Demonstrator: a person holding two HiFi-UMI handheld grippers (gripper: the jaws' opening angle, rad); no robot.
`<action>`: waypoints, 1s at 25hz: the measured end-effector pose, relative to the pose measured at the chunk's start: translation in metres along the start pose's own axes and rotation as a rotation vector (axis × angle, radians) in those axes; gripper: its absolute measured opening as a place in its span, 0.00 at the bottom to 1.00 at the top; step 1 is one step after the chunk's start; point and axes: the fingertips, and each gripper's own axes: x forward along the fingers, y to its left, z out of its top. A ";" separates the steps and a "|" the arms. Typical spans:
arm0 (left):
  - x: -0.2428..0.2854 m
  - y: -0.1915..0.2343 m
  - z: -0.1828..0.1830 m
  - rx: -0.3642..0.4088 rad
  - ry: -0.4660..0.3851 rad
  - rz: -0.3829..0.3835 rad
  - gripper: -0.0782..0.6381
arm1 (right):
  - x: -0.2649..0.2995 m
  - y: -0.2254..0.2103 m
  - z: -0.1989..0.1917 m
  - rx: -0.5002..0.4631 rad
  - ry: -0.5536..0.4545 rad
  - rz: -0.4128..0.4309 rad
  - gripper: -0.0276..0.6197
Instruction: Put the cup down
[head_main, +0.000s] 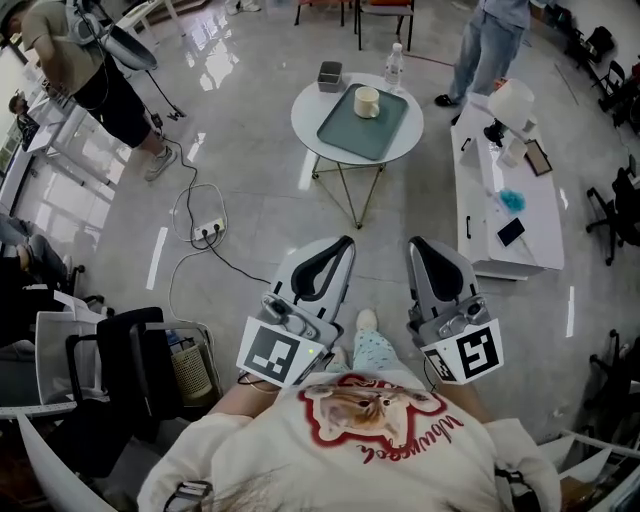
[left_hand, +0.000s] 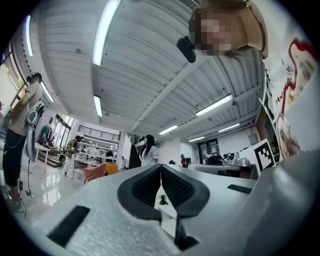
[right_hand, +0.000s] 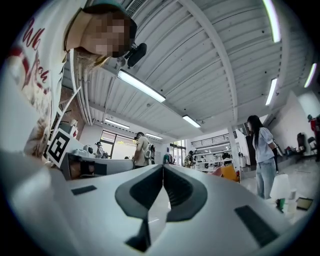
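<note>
Cream cylindrical cup (head_main: 367, 101) stands upright on the round white table (head_main: 308, 118), on its grey-green rectangular tray (head_main: 355, 135), well apart from the left gripper (head_main: 345, 243) and right gripper (head_main: 416, 245), which are both held close to the person's body with jaws fully closed on nothing.

Cup (head_main: 367, 101) stood upright on green tray (head_main: 348, 138), on round white desk (head_main: 304, 122). Bottle (head_main: 394, 68) and grey box (head_main: 329, 76) sat beside the tray at the far rim. Left claw (head_main: 346, 242) and right claw (head_main: 415, 244) hung near the chest, jaws together, empty, well apart from the desk.
</note>
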 end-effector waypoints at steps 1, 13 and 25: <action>-0.006 -0.004 0.000 -0.005 0.008 -0.008 0.13 | -0.006 0.006 0.000 0.003 0.000 -0.004 0.09; -0.026 -0.037 0.007 0.029 0.003 -0.006 0.13 | -0.039 0.028 0.018 -0.032 -0.013 0.028 0.09; -0.031 -0.046 0.008 0.028 -0.029 0.027 0.13 | -0.045 0.028 0.025 -0.039 -0.023 0.064 0.09</action>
